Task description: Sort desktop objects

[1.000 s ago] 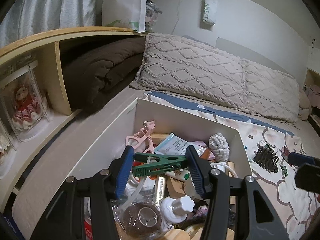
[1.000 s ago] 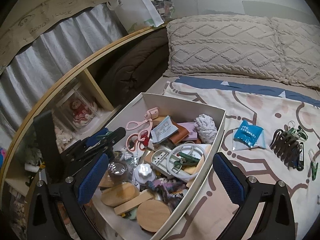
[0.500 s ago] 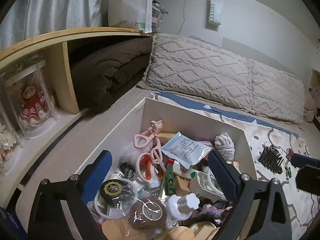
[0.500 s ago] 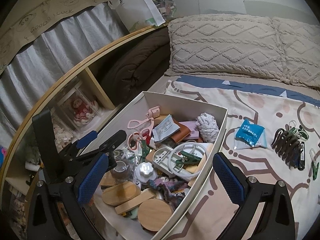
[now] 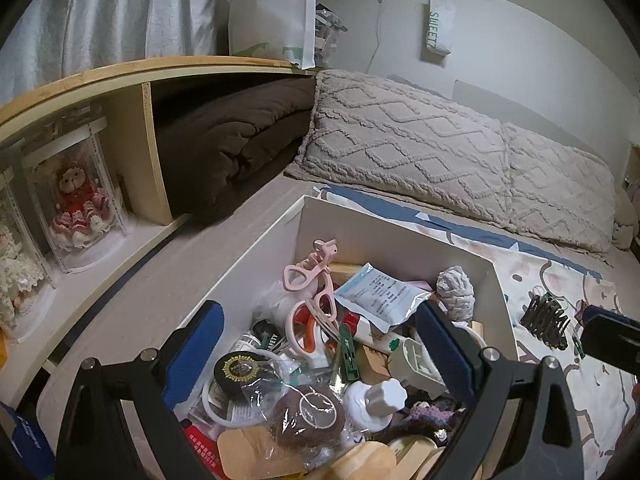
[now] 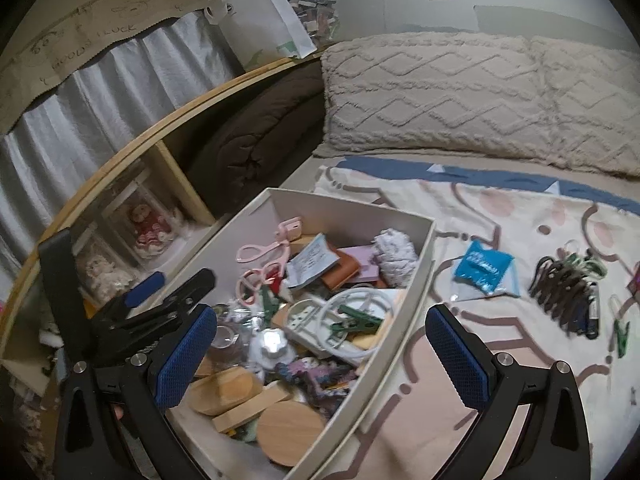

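**Both tongs spread wide over the cluttered box**

The left gripper point(image 5: 318, 354) hangs over the near end of the white box point(image 5: 400, 236), its blue pads wide apart after just opening, with nothing pressed between them. In the gap between the pads, among the clutter, lies a green clothes peg point(image 5: 346, 352), loose and untouched. Just beyond it sit orange-handled scissors point(image 5: 306, 330), a pink eyelash curler point(image 5: 310, 274) and a white sachet point(image 5: 380, 292). Near the right pad a white bottle cap point(image 5: 386, 394) stands up.

The right gripper point(image 6: 320, 356) is likewise spread, clamped on nothing, poised above the box's near right wall point(image 6: 404, 316). Ahead of its gap another green peg point(image 6: 358, 322) rests on a white ring. To the right of its right pad, on the patterned bedspread point(image 6: 500, 360), lie a blue packet point(image 6: 482, 266) and a dark hair claw point(image 6: 564, 292), well apart from the box.
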Tool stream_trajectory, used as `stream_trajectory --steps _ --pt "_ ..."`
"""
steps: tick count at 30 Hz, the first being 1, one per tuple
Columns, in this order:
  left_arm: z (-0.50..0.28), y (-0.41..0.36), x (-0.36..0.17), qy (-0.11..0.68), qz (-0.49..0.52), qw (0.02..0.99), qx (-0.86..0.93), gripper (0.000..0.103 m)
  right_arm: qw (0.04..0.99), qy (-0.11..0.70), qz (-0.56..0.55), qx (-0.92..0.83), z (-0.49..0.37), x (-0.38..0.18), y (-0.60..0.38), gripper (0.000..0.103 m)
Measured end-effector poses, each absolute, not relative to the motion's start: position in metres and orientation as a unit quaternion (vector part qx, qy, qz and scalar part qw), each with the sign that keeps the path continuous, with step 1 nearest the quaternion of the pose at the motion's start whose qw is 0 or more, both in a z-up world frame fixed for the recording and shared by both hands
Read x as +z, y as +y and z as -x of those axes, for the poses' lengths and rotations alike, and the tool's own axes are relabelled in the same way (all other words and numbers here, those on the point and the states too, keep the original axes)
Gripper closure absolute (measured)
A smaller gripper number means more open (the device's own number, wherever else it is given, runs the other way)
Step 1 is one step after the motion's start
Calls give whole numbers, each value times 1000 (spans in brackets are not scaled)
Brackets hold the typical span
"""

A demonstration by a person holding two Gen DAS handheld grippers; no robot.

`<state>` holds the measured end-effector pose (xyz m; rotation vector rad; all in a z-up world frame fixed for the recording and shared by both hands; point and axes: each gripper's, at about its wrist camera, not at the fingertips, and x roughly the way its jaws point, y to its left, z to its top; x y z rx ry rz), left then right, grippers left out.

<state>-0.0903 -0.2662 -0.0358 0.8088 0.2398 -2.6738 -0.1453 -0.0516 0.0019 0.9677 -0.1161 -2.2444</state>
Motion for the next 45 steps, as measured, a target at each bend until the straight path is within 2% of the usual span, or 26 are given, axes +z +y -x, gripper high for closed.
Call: stream_trajectory --steps 3,16,33,45 --pt "87 -265 -34 84 -281 169 -941 0 334 -36 -360 -870 143 3 -50 0" --pt "71 -260 -18 97 -269 171 -943 0 314 -12 -333 -889 137 4 -41 0" --pt "49 -227 9 69 -227 147 -960 0 267 22 -278 -922 119 22 0 0" --pt "48 -183 17 35 -216 115 -969 0 237 6 -246 -940 104 30 62 0"
